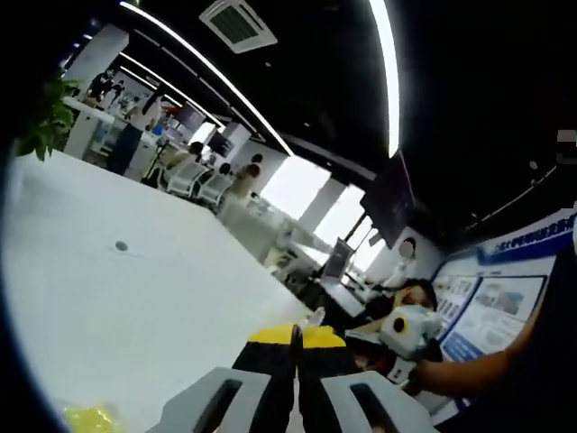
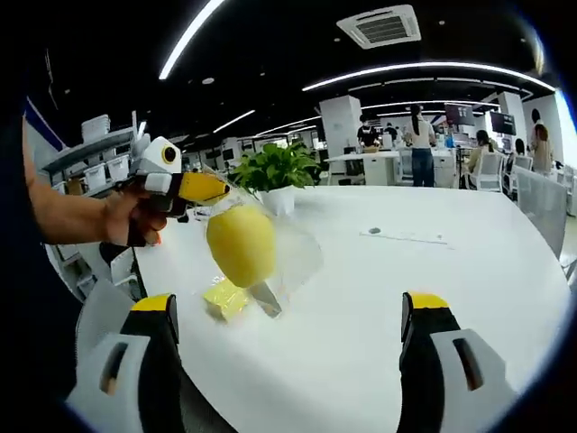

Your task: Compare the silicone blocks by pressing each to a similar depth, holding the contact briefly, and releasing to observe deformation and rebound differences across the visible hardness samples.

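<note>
In the right gripper view, my left gripper, held in a hand, comes in from the left and pinches the top of a clear plastic bag. A rounded yellow silicone block hangs inside it above the white table. A flatter yellow block lies on the table below. My right gripper stands open, its jaws wide apart on this side of the bag. In the left gripper view, the left gripper has its yellow-tipped jaws pressed together, and a yellow piece shows at the bottom left.
A potted plant stands on the table behind the bag, and a flat strip lies farther right. Desks, chairs and people fill the room beyond. The right gripper and a forearm appear at the right of the left gripper view.
</note>
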Action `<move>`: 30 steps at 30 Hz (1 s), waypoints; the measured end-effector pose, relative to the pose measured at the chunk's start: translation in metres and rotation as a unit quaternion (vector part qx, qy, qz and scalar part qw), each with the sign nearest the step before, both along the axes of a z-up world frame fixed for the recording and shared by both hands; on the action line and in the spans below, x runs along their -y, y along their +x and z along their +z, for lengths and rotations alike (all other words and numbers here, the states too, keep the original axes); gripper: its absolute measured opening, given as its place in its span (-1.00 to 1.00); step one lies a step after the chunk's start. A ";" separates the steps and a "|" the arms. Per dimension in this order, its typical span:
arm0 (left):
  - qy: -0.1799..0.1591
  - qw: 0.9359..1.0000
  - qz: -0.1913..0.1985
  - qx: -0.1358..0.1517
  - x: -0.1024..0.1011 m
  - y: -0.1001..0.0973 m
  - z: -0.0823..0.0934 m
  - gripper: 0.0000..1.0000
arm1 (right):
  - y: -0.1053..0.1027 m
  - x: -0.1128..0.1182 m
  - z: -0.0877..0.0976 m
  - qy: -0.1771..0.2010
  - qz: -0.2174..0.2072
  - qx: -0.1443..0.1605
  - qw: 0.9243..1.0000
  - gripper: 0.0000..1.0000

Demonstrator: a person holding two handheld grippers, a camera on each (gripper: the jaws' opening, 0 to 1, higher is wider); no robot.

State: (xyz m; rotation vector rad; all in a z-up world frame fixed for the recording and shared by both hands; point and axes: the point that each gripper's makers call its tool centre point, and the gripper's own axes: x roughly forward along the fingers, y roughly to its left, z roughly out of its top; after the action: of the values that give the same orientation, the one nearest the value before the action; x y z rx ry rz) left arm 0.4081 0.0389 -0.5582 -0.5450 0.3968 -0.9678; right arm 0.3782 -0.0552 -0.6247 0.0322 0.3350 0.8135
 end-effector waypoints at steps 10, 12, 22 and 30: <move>-0.016 0.999 0.007 -0.033 0.002 0.001 -0.024 -1.00 | -0.013 0.011 -0.026 -0.012 -0.012 -0.014 1.000 0.93; -0.026 0.999 0.005 -0.044 0.004 -0.001 -0.029 -1.00 | -0.014 0.011 -0.027 -0.011 -0.012 -0.020 1.000 0.93; -0.019 0.997 0.006 -0.075 0.013 -0.005 -0.059 -1.00 | -0.018 0.019 -0.036 -0.017 -0.019 -0.032 0.999 0.93; -0.038 0.993 0.000 -0.110 0.019 -0.005 -0.075 -1.00 | -0.019 0.024 -0.048 -0.021 -0.024 -0.049 0.998 0.93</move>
State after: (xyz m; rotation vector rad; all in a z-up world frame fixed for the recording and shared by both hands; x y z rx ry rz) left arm 0.4034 0.0199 -0.6335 -0.7244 0.5575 -0.9282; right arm 0.3594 -0.0793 -0.6724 0.0395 0.4418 0.7588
